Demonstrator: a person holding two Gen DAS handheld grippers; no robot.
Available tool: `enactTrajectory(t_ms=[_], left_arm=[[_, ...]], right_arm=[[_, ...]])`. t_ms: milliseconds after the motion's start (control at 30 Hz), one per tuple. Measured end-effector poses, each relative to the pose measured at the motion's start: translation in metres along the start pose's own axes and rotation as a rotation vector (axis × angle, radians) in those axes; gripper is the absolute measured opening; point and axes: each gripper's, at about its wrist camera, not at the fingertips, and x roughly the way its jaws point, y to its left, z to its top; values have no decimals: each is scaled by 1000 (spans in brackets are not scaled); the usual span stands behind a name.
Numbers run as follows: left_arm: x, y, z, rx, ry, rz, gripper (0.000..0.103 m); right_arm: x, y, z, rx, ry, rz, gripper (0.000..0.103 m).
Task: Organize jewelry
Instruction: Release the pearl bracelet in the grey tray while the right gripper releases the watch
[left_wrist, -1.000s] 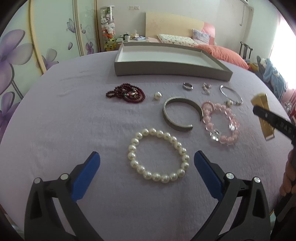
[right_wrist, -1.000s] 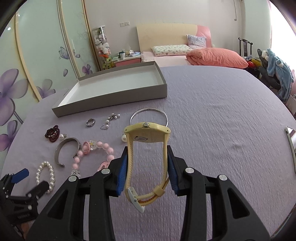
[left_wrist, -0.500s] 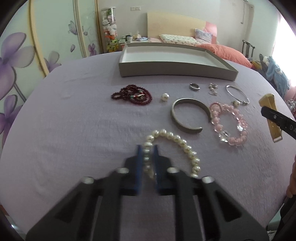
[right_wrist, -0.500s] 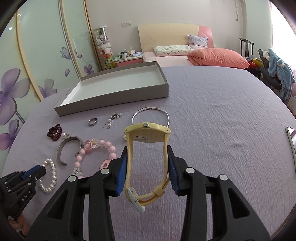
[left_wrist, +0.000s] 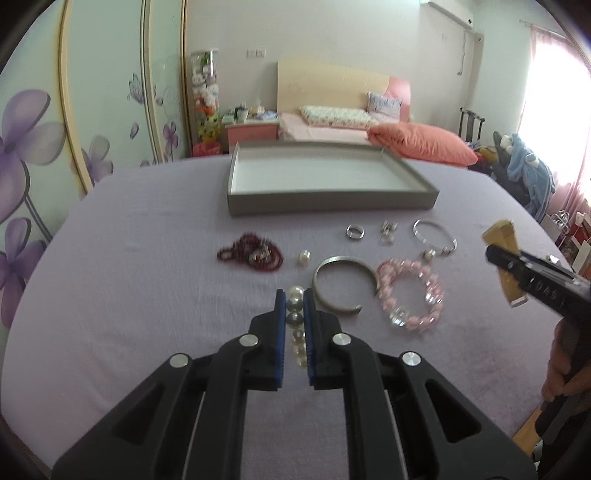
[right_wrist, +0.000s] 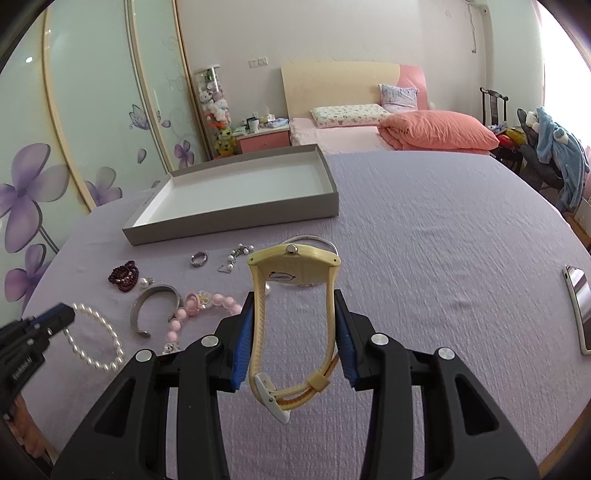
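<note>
My left gripper is shut on the white pearl bracelet, whose beads show between the blue pads; in the right wrist view the bracelet hangs from the left gripper at the far left. My right gripper is shut on a yellow wristwatch, held upright; it also shows at the right of the left wrist view. The empty grey tray sits at the back.
On the purple cloth lie a dark red bead bracelet, a loose pearl, a silver cuff, a pink bead bracelet, a ring, earrings and a thin silver bangle. A phone lies at the right.
My left gripper went from wide open around the pearl bracelet to shut on it, and has lifted it. The right gripper keeps holding the watch, nearly still.
</note>
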Motion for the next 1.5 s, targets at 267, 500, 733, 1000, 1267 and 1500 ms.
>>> enactTrajectory(t_ms=[267, 500, 733, 1000, 1267, 1500], left_arm=[[-17, -6, 19, 26, -62, 14, 9], [-21, -9, 24, 30, -76, 14, 9], [-22, -10, 26, 33, -80, 12, 9], [-21, -10, 27, 30, -79, 5, 9], [-17, -13, 38, 49, -79, 2, 9], [19, -9, 106, 58, -102, -10, 9]], right_arm=[[-9, 2, 5, -20, -28, 6, 41], [-9, 1, 4, -23, -23, 7, 41], [-9, 1, 3, -26, -21, 7, 41], [-7, 2, 2, -31, -13, 6, 41], [-4, 3, 17, -52, -1, 16, 41], [25, 17, 92, -96, -32, 42, 41]])
